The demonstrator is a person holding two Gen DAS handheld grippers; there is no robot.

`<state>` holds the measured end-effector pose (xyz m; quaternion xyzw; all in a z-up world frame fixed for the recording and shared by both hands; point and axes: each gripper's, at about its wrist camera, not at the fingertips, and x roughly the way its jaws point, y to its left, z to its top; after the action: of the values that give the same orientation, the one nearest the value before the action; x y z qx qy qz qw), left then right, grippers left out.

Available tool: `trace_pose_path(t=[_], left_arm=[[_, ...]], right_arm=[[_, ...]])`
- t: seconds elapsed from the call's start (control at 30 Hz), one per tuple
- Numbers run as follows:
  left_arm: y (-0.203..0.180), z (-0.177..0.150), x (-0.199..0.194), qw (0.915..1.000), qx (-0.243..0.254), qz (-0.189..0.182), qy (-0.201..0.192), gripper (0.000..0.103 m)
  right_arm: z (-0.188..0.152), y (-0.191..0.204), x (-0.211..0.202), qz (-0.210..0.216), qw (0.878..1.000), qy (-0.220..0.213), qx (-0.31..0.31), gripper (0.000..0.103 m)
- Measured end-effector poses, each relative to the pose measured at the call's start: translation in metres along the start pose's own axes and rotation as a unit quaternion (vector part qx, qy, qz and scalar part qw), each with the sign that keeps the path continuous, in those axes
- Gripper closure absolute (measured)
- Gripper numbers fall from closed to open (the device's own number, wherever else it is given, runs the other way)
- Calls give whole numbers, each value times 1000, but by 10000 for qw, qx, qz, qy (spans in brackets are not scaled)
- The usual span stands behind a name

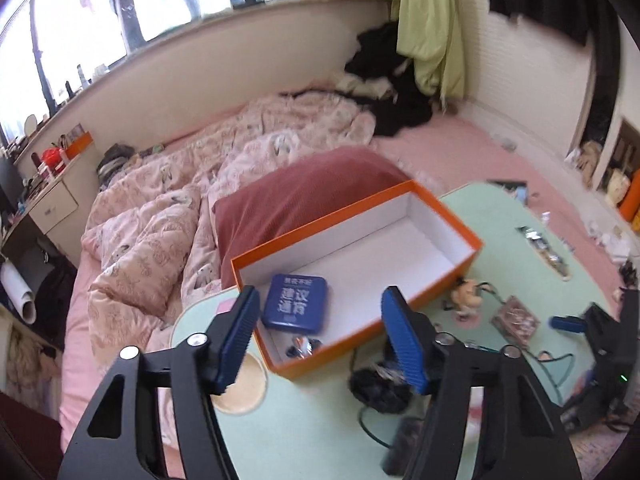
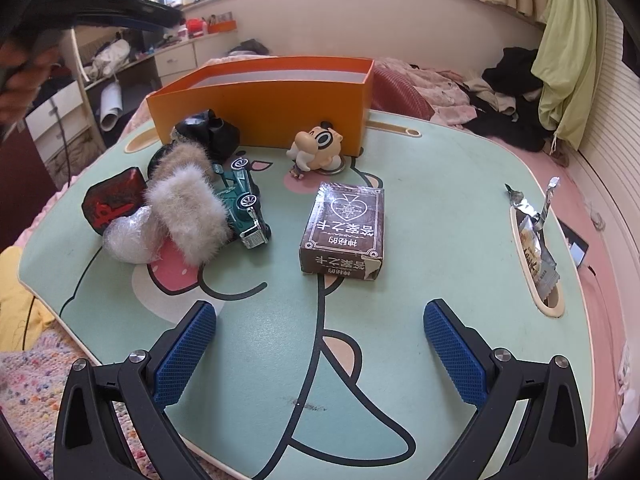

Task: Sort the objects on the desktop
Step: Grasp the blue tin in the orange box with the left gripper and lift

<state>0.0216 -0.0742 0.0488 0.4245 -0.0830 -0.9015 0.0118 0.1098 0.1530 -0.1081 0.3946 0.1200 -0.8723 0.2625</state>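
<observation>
Open bench near the right tongs, clutter to the left and far side

The right tongs (image 2: 320,344) stand wide over bare bench (image 2: 440,240); only the card box (image 2: 343,232) lies ahead. Left, the fur pieces (image 2: 188,216) and toy car (image 2: 242,204) crowd together. The orange box (image 2: 260,112) walls the far edge, its open top with a blue tin (image 1: 295,301) inside, with much floor bare.

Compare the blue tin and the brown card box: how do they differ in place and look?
The blue tin lies inside the orange box; the brown card box lies on the table, outside it. The tin looks smooth and intact; the card box has a torn corner. Both are flat, rectangular, and printed with Chinese characters.
</observation>
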Motion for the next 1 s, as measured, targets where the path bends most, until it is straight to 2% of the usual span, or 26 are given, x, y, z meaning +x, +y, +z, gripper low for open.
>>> trace_pose_path(t=[0.07, 0.17, 0.23, 0.37, 0.43, 0.53, 0.63, 0.67, 0.7, 0.77, 0.8, 0.87, 0.93, 1.0], left_arm=[[1, 8, 31, 9990, 110, 69, 427, 57], [2, 16, 80, 9918, 176, 122, 1257, 57], [2, 20, 103, 9861, 115, 237, 1641, 57], [-4, 30, 130, 9771, 176, 410, 2079, 57], [-10, 33, 140, 9716, 291, 461, 2304, 53], [-13, 32, 157, 9607, 324, 761, 2650, 40], [-14, 35, 164, 9583, 336, 910, 2686, 39], [-14, 35, 167, 9576, 298, 908, 2717, 35], [-13, 33, 170, 9560, 224, 845, 2801, 30], [-12, 28, 177, 9517, 47, 699, 2991, 25], [-9, 28, 177, 9527, -72, 678, 2961, 24], [-1, 26, 176, 9529, -345, 544, 2964, 23], [-1, 25, 174, 9553, -393, 443, 2897, 23], [-5, 25, 169, 9576, -362, 424, 2825, 29]], right_arm=[[0, -1, 0, 13, 10000, -12, -5, 0], [0, -2, 0, 30, 10000, -26, -10, 0], [0, -2, 0, 38, 10000, -37, -11, 0], [-2, -5, 1, 57, 10000, -55, -11, 0], [-2, -5, 1, 56, 10000, -56, -8, 0], [-2, -5, 1, 56, 10000, -57, -10, 0], [-2, -5, 1, 56, 10000, -59, -9, 0], [-2, -5, 1, 56, 10000, -60, -11, 0], [-2, -5, 1, 55, 10000, -60, -11, 0], [-2, -5, 1, 52, 10000, -62, -11, 0], [-2, -5, 1, 52, 10000, -64, -11, 0], [-2, -5, 1, 50, 10000, -63, -7, 0], [-2, -5, 1, 43, 10000, -67, -17, 0], [-2, -5, 1, 46, 10000, -66, -11, 0]])
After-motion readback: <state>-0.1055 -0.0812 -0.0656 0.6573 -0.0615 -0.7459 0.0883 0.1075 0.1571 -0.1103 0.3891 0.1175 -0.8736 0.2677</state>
